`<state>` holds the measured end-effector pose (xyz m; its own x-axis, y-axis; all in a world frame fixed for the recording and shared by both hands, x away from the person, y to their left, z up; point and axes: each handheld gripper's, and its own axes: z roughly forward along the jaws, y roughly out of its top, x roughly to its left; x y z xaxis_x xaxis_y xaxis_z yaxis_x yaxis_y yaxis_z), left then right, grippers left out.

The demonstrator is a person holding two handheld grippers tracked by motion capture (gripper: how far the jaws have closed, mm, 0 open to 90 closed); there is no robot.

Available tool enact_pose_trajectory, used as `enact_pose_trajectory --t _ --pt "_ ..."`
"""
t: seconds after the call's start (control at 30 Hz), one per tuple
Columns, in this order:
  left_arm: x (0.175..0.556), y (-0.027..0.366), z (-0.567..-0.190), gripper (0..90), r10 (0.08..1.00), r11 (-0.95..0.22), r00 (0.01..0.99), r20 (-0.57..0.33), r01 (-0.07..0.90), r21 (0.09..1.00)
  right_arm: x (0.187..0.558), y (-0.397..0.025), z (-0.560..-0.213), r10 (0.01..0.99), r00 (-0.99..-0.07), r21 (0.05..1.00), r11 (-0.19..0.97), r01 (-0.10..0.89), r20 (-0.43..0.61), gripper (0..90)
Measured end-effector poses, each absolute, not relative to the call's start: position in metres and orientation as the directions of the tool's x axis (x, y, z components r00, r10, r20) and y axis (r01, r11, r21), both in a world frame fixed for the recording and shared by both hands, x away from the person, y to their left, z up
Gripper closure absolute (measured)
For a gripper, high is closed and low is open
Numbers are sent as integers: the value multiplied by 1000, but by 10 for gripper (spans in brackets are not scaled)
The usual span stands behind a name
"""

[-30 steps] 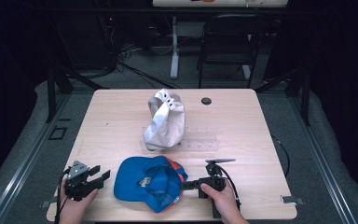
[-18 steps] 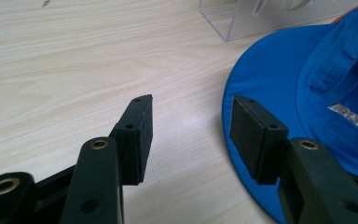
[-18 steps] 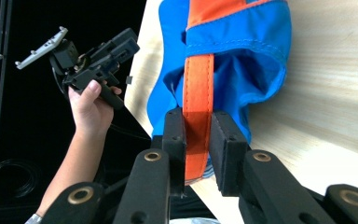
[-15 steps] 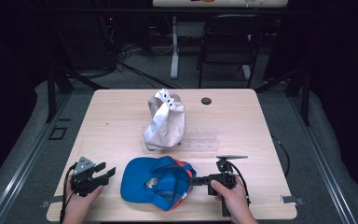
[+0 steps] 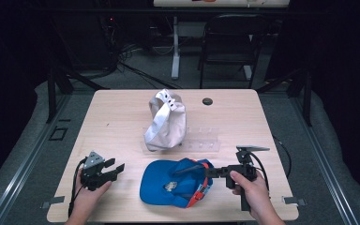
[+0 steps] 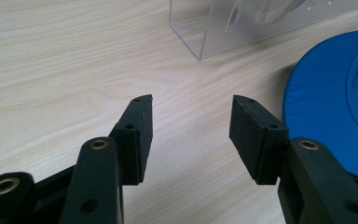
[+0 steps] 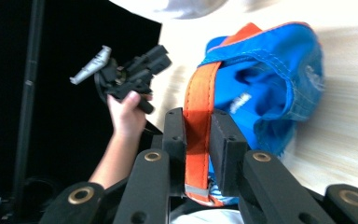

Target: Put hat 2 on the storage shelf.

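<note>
A blue cap (image 5: 168, 183) with an orange strap (image 7: 199, 126) lies near the table's front edge. My right gripper (image 5: 212, 172) is shut on that orange strap at the cap's right side; in the right gripper view the strap (image 7: 197, 140) runs between the two pads. My left gripper (image 5: 114, 169) rests at the front left, open, with nothing between its pads (image 6: 141, 135). The cap's blue brim (image 6: 335, 112) lies just right of it. A beige cap (image 5: 166, 121) stands on a clear plastic stand (image 5: 201, 139) at mid table.
A small black round object (image 5: 207, 101) lies near the table's far edge. The clear stand's corner (image 6: 205, 37) sits ahead of the left gripper. A chair (image 5: 227, 47) and cables are on the floor beyond the wooden table (image 5: 112, 117).
The blue cap and my right gripper have shifted to the right along the front of the table. My left gripper has moved a little right and forward, staying open.
</note>
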<state>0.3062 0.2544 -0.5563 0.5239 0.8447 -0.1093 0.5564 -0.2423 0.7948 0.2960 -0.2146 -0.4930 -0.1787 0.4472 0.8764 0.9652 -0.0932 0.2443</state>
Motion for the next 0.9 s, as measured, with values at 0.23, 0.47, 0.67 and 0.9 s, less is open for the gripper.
enact_pose_trajectory --t 0.23,0.47,0.67,0.9 --pt "310 254 -558 498 840 -247 531 -114 561 790 308 -214 -472 347 -154 209 -127 970 925 777" --pt "310 257 -557 498 843 -242 525 -115 563 790 321 -203 -444 261 -157 192 -118 974 953 777" --pt "309 257 -557 498 845 -243 523 -109 558 794 330 -193 -421 185 -153 182 -151 972 971 777" --pt "309 257 -557 497 843 -252 528 -102 556 792 333 -196 -396 193 -177 212 -182 960 965 777"
